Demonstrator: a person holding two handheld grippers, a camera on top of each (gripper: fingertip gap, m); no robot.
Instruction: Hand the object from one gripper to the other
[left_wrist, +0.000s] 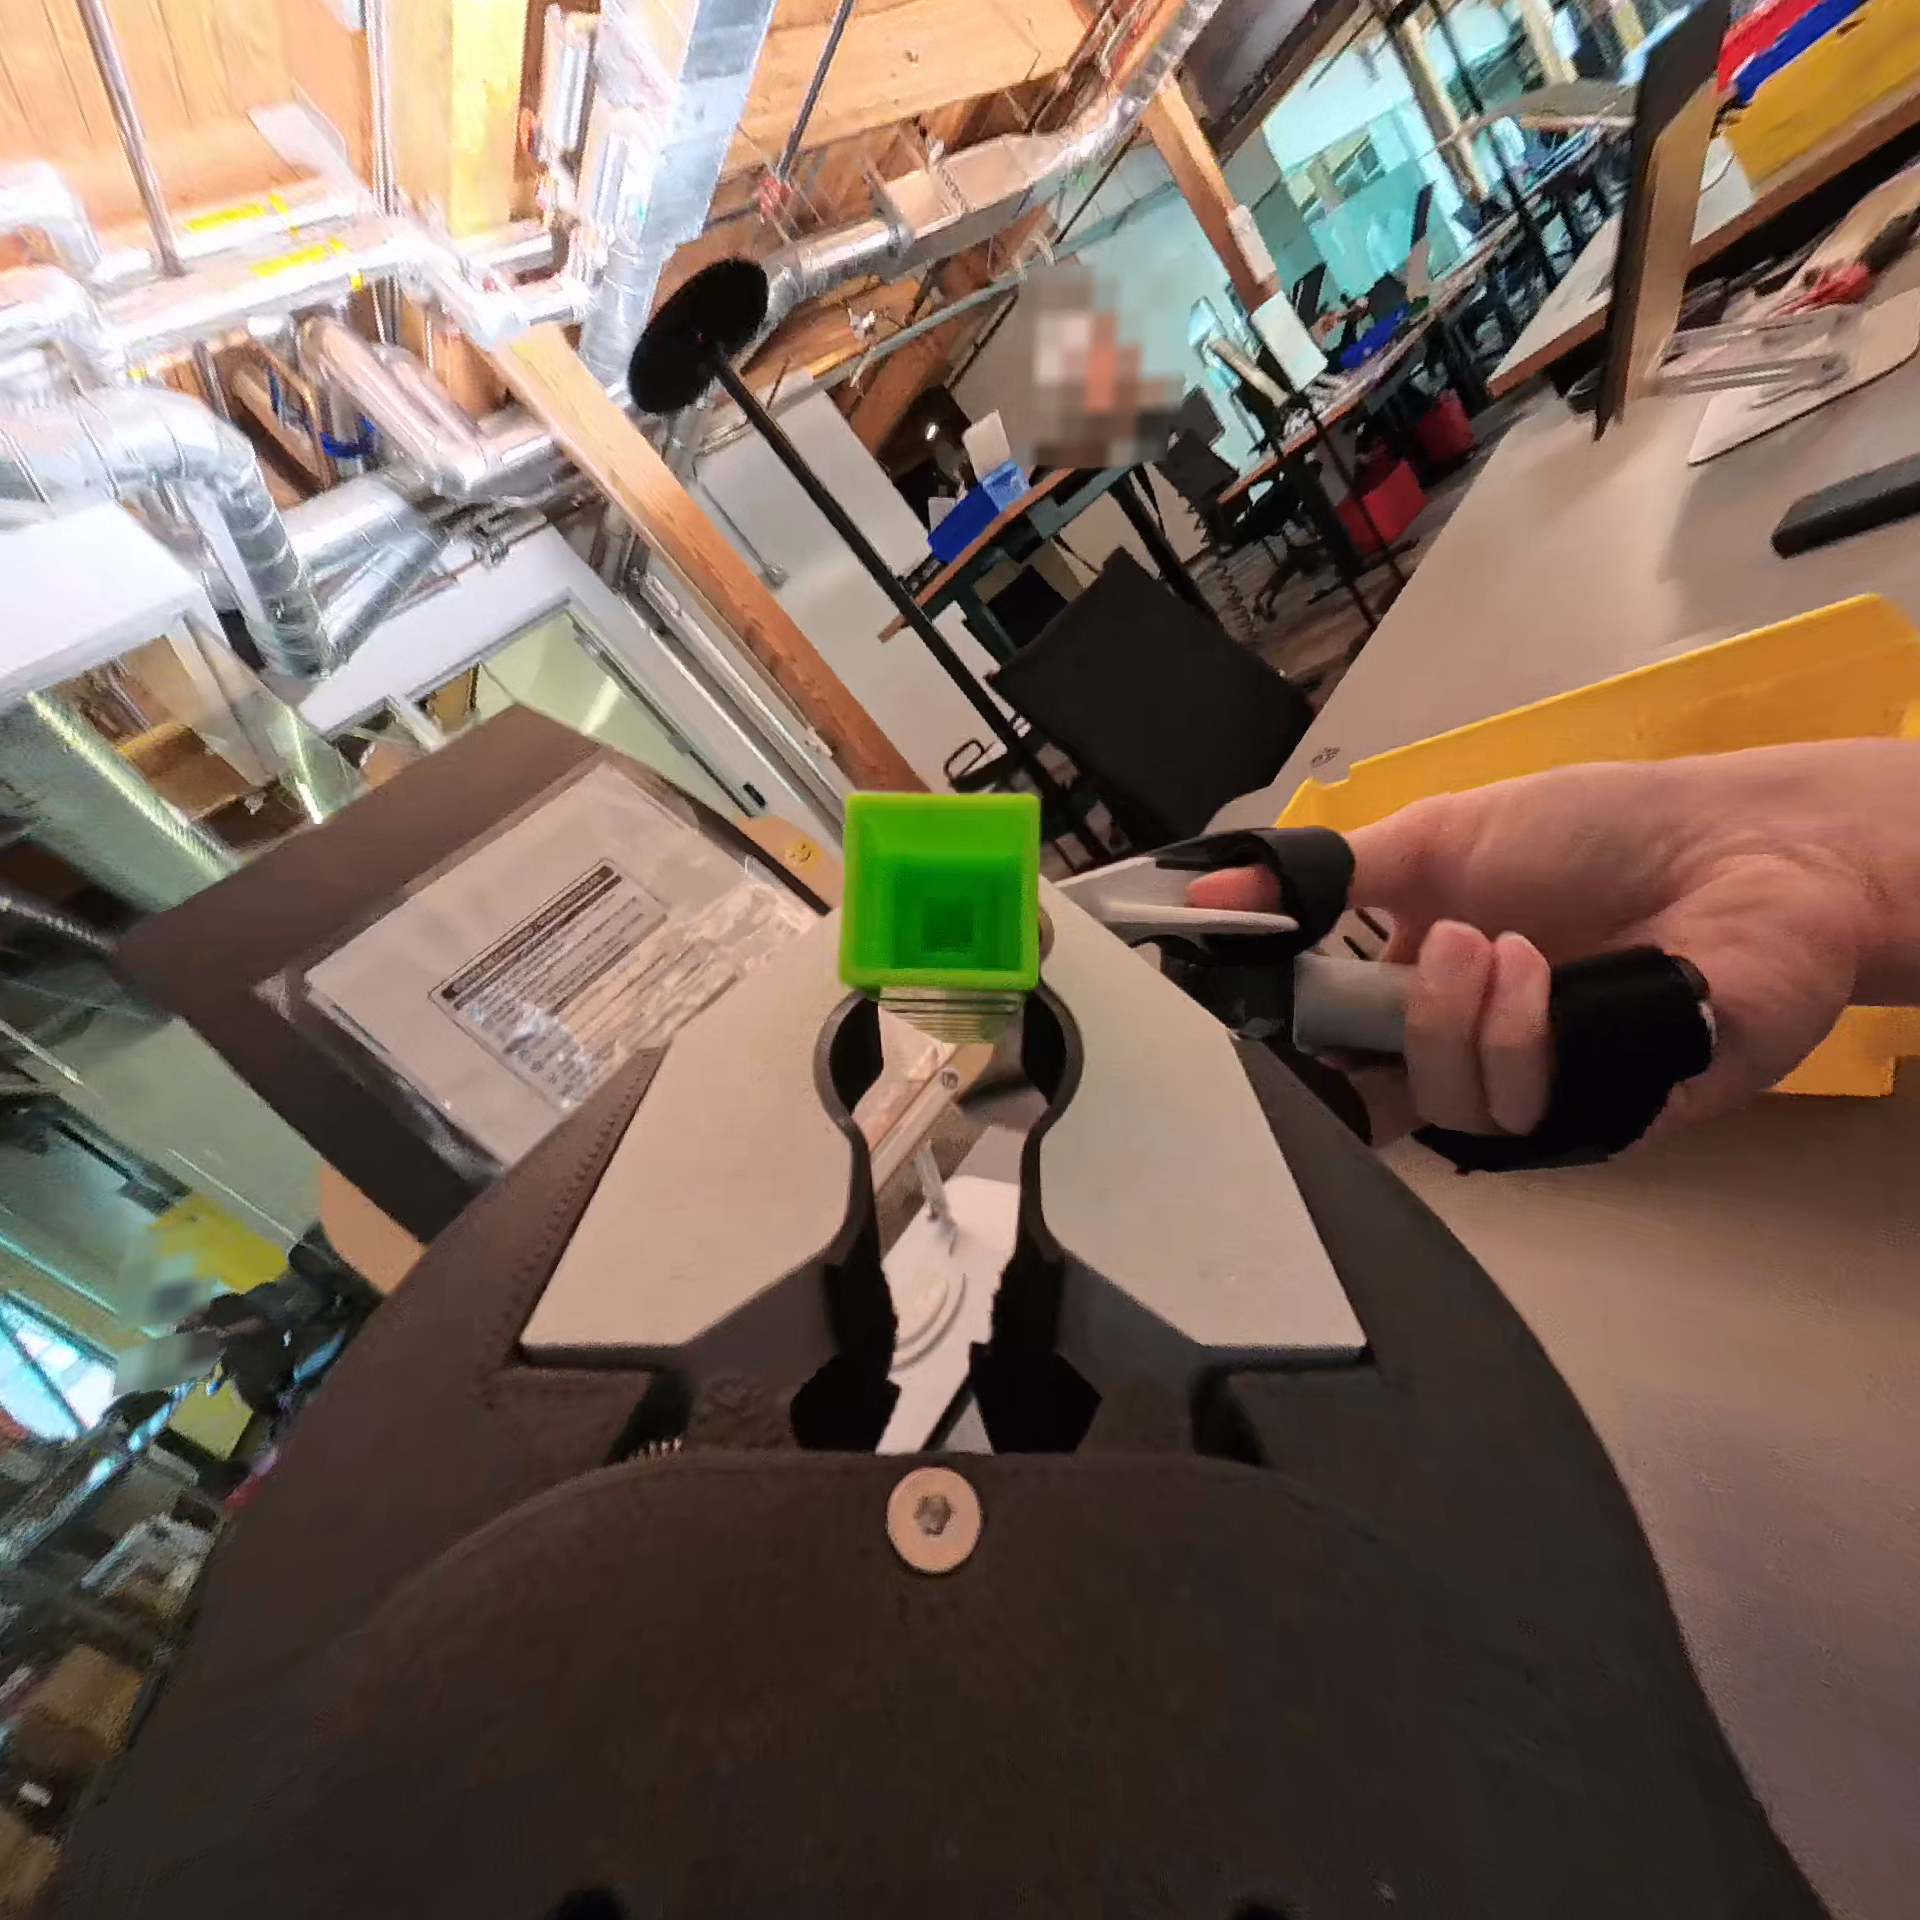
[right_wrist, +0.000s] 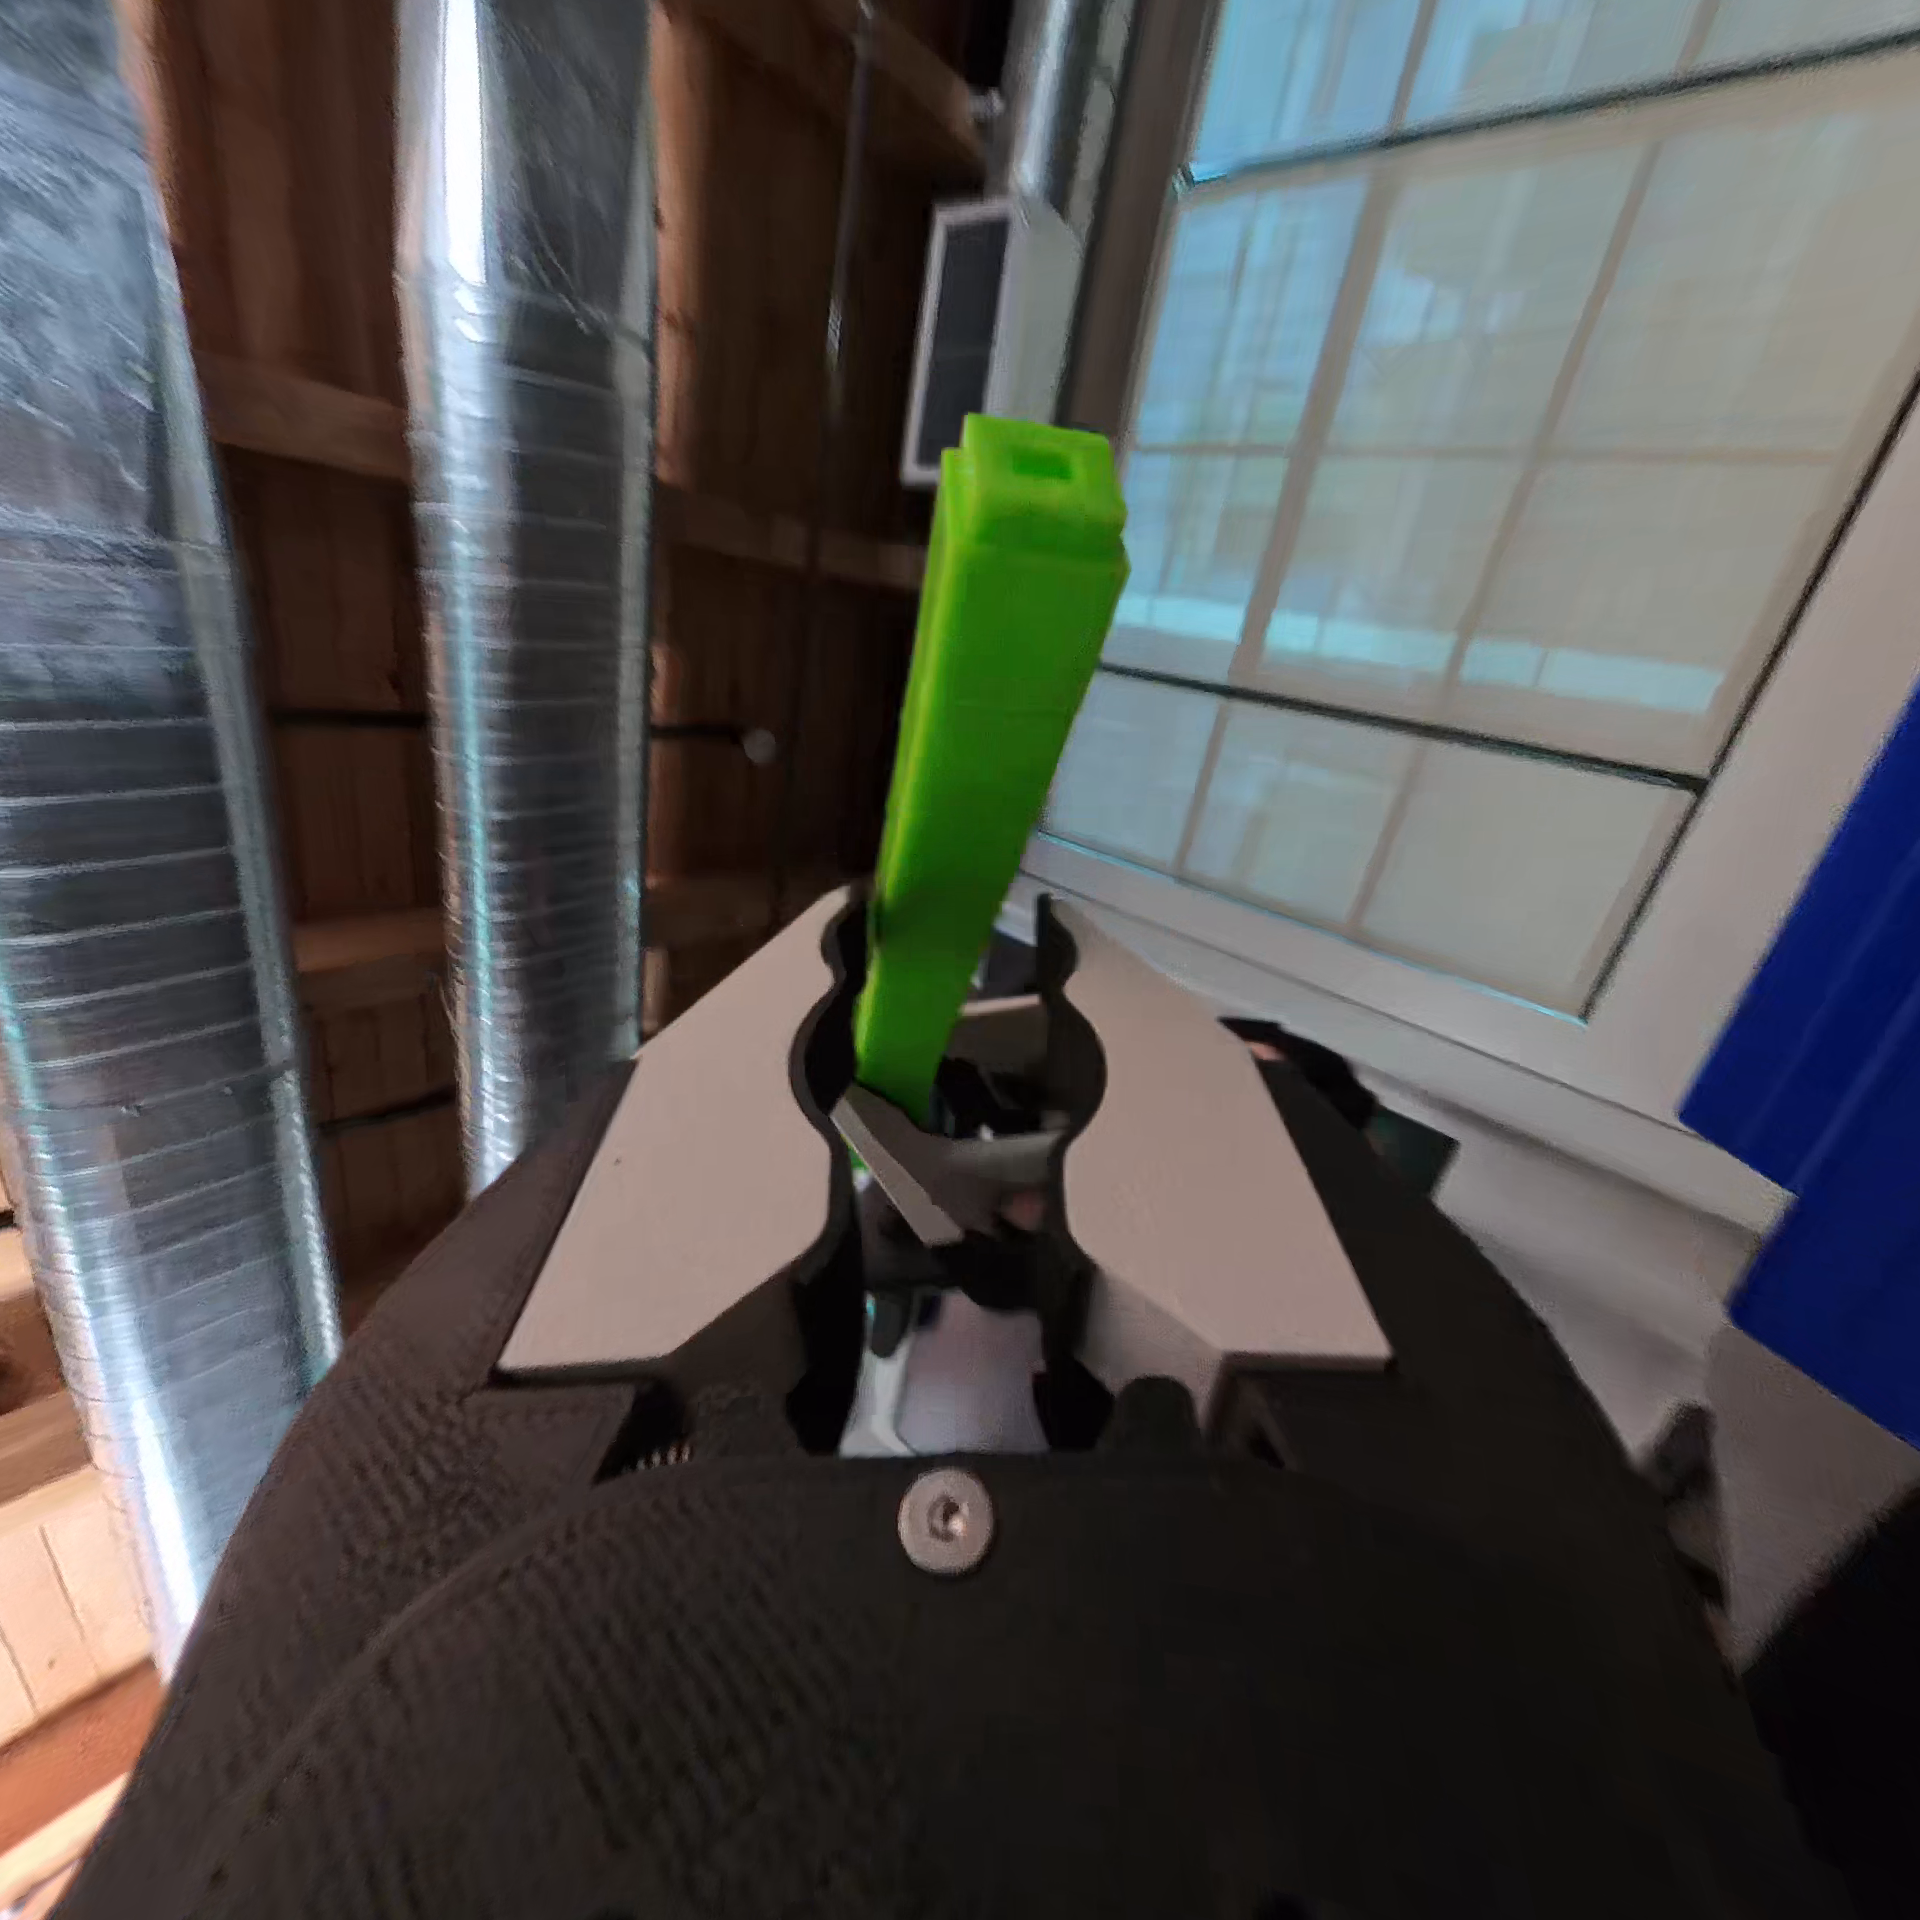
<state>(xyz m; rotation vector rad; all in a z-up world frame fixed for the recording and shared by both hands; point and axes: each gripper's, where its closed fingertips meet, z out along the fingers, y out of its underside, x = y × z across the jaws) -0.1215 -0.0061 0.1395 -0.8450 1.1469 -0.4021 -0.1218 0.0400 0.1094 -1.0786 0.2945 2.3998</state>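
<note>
The green square tube (left_wrist: 940, 902) (right_wrist: 987, 717) is in the air, pinched at one end by the left gripper (left_wrist: 943, 1013). The right gripper (right_wrist: 951, 935) straddles it, jaws parted, touching only one side. A yellow bin (left_wrist: 1621, 717) sits on the tabletop (left_wrist: 1662, 1403).

The right gripper (right_wrist: 951, 925) stands with a gap between its two grey fingers (right_wrist: 707, 1174), and a long green square bar (right_wrist: 997, 717) rises out of that gap, leaning slightly right. At the bar's base, the other gripper's grey tip (right_wrist: 914, 1164) shows. Left of the bar stand silver ducts (right_wrist: 520, 623); right of it, a paned window (right_wrist: 1455, 520).
</note>
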